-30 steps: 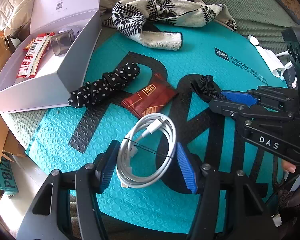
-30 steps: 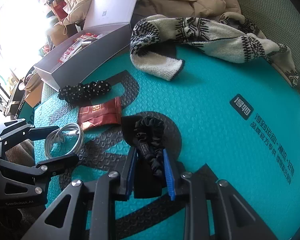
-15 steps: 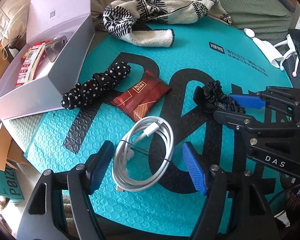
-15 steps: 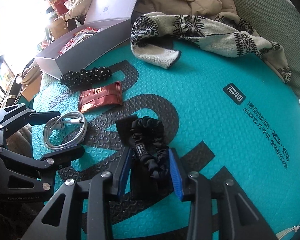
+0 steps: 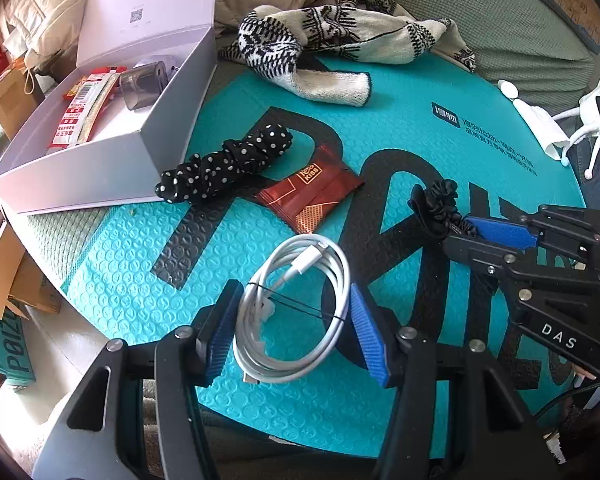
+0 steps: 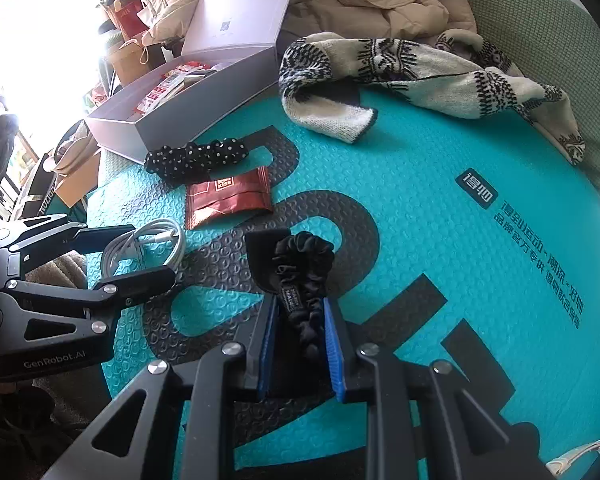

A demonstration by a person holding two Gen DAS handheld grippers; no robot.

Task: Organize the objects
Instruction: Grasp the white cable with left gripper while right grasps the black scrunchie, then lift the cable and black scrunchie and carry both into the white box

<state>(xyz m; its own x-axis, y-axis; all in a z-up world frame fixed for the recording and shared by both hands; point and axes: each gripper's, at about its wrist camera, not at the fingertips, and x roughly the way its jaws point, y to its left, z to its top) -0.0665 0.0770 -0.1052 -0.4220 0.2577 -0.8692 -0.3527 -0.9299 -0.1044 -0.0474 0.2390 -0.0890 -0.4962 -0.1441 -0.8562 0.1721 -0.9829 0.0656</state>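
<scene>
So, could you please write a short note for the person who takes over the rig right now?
Left tool: open, fingers on both sides of the coiled white cable, which lies on the teal mat.
Right tool: shut on the black scrunchie.
Polka-dot scrunchie and red snack packet lie loose on the mat beside the open white box.
Done: box already holds a snack pack and a grey case.
Left: probably box the four items.

1. The black scrunchie [image 6: 300, 280] runs back between the right gripper [image 6: 299, 342] pads, its near end hidden
2. Contact there cannot be judged
3. The box [image 5: 100, 168] lid is cut off at the frame's top edge
</scene>
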